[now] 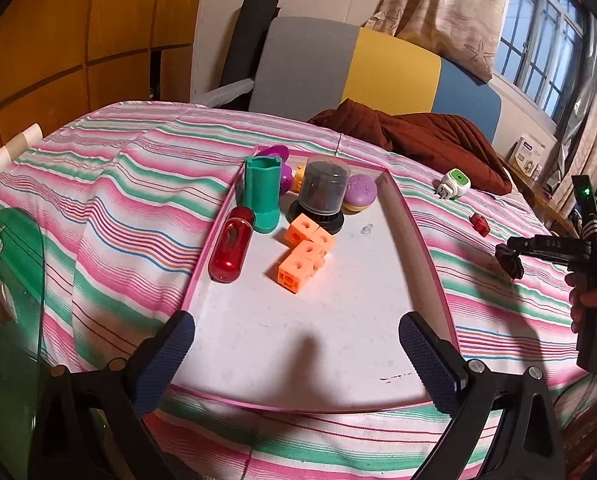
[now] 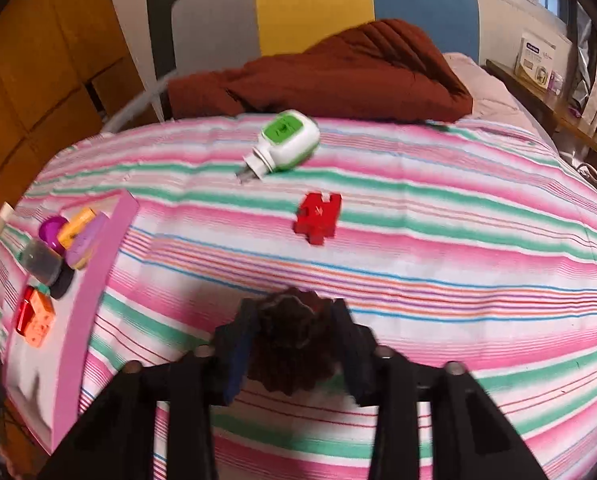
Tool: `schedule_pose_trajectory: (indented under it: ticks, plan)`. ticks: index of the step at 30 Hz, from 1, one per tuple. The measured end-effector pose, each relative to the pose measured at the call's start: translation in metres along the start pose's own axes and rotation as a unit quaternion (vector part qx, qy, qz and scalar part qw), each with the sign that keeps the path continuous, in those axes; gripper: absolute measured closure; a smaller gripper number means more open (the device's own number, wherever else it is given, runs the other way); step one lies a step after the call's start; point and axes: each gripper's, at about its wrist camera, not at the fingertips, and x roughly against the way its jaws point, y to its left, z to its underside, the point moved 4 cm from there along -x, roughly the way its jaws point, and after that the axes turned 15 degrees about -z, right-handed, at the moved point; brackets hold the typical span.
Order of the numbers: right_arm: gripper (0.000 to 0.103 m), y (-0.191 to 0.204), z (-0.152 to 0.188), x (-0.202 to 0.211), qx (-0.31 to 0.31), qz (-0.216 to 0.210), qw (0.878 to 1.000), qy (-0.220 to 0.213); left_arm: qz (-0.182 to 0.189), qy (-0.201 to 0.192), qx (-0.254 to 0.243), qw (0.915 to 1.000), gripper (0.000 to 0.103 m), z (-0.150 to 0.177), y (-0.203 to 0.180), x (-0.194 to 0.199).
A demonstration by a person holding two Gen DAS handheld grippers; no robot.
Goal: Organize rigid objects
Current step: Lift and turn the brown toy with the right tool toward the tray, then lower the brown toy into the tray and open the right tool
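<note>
Left wrist view: the left gripper (image 1: 296,350) hangs at the bottom of the frame with its two blue pads spread wide and nothing between them, over the near end of a pink-rimmed tray (image 1: 422,240) on a striped bedspread (image 1: 110,200). Grouped in the tray's far half, centre of the frame, are a red capsule (image 1: 231,246), a green cup (image 1: 262,196), orange cubes (image 1: 304,252), a dark capped jar (image 1: 324,192) and a purple macaron (image 1: 361,193). At the right edge the right gripper (image 1: 510,260) shows side-on, pinching a dark object (image 1: 508,261). Off the tray, upper right, lie a white-and-green plug (image 1: 454,184) and a red block (image 1: 480,224). Right wrist view: blurred with motion. The right gripper (image 2: 294,344) at bottom centre is closed on the dark object (image 2: 290,340), a ruffled brownish lump. The plug (image 2: 286,144) and red block (image 2: 318,218) lie above centre; the tray (image 2: 94,280) sits at the left edge. The risks, as I judge them: the soft-looking lump could slip from the pads in transit, or the gripper could knock the cubes or jar when it reaches the tray. What the lump is cannot be made out; things behind the cup and jar are half hidden.
</note>
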Motion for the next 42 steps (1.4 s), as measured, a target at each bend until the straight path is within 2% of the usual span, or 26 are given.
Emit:
schedule_pose_trajectory:
  ticks: [1,8,10,15,19,21,25,33,36,38,42]
  plan:
    - [0.079,0.000,0.000,0.001,-0.001,-0.004,1.000,-0.002,0.000,-0.001,0.000,1.0000,0.000,0.000,0.000,0.000]
    - [0.079,0.026,-0.001,0.007,0.012,-0.014,1.000,-0.007,0.002,0.005,0.007,1.0000,0.000,0.001,0.003,-0.003]
    - [0.079,0.039,-0.005,0.012,0.010,-0.037,0.999,-0.016,0.003,0.003,0.011,0.9999,0.000,0.000,0.004,-0.003]
    - [0.079,0.103,-0.018,0.023,0.040,-0.112,0.992,-0.029,0.000,0.003,0.018,0.9998,0.000,0.000,0.009,-0.004]
    - [0.079,0.162,-0.023,0.006,0.058,-0.169,0.984,-0.009,0.000,0.006,0.024,0.9997,0.000,0.000,0.014,-0.004]
    - [0.079,0.184,-0.022,-0.009,0.067,-0.181,0.981,0.003,-0.001,0.003,0.027,0.9996,0.000,0.000,0.018,-0.003]
    - [0.079,0.211,-0.018,-0.045,0.083,-0.176,0.980,0.031,-0.008,-0.004,0.033,0.9994,0.000,-0.002,0.028,0.001]
    - [0.079,0.200,-0.013,-0.086,0.059,-0.120,0.989,0.056,-0.021,0.006,0.062,0.9979,0.000,-0.001,0.053,-0.004]
    - [0.079,0.197,-0.016,-0.091,0.054,-0.116,0.991,0.047,-0.019,0.011,0.065,0.9976,0.000,0.000,0.053,-0.006]
    - [0.072,0.197,-0.020,-0.085,0.057,-0.128,0.990,0.025,-0.019,0.009,0.061,0.9979,0.000,0.000,0.051,-0.005]
    - [0.069,0.195,-0.029,-0.068,0.067,-0.121,0.990,-0.001,-0.019,0.002,0.054,0.9984,0.000,-0.001,0.048,-0.002]
